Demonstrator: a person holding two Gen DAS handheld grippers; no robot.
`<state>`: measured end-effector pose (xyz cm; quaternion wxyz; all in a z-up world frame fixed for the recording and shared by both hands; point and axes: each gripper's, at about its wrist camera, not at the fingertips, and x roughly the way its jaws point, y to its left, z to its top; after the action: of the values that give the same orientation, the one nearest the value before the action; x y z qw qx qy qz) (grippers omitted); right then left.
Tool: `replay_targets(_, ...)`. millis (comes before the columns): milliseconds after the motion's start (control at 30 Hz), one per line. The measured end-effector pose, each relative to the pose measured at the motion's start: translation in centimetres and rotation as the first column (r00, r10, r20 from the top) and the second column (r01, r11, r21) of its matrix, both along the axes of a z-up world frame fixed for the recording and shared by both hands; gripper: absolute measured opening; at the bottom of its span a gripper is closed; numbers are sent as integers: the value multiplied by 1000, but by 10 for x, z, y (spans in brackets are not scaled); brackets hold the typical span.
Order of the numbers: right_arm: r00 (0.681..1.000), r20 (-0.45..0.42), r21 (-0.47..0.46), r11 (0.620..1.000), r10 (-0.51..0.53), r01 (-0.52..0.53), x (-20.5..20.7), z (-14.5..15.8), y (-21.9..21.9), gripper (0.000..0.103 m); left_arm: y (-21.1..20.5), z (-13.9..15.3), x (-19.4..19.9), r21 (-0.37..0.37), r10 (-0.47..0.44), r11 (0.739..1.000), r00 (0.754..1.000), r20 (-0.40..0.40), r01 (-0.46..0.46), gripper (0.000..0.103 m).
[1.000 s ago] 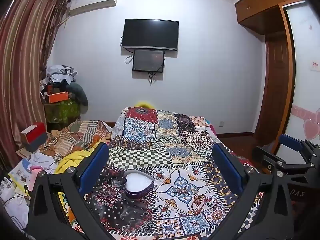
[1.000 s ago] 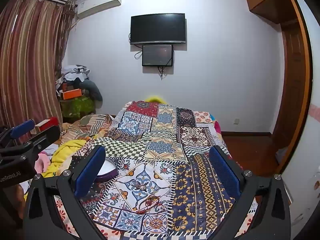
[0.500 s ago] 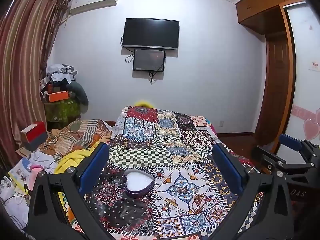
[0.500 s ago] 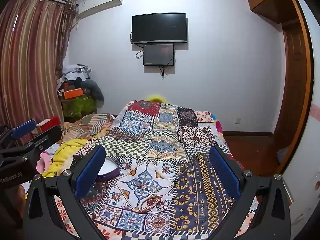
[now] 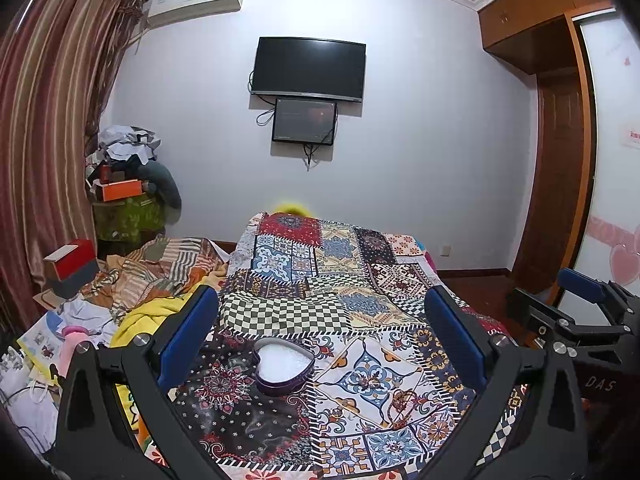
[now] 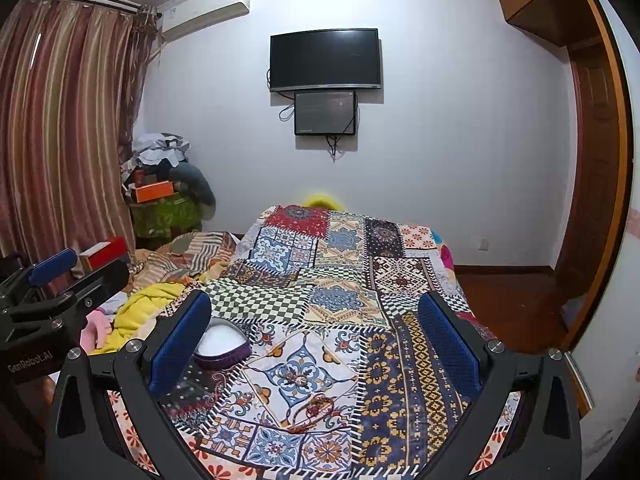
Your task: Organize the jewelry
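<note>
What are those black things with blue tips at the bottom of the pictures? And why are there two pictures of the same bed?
Those are grabbing tools, like big tweezers. A person holds one in each hand, and each one carries a small camera looking out along its two blue fingers. So one picture comes from the left tool and the other from the right tool. Each camera also catches the other tool at the edge of its picture.

Both tools are wide open and hold nothing. They hang above a bed covered by a patchwork quilt. On the quilt sits a heart-shaped box, purple outside and white inside, with no lid on. Near it lies a thin piece of jewelry, hard to see against the busy pattern. It looks like a necklace or bracelet, but I cannot tell which.
</note>
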<state>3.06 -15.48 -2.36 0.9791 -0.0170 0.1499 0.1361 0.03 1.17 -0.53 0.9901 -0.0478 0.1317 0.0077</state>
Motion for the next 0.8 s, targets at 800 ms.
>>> replay_targets(800,1000,4,-4,1000,25,-24,4,1,5,103,6,3,-1,-6,16,1000,1000,8,-16,103)
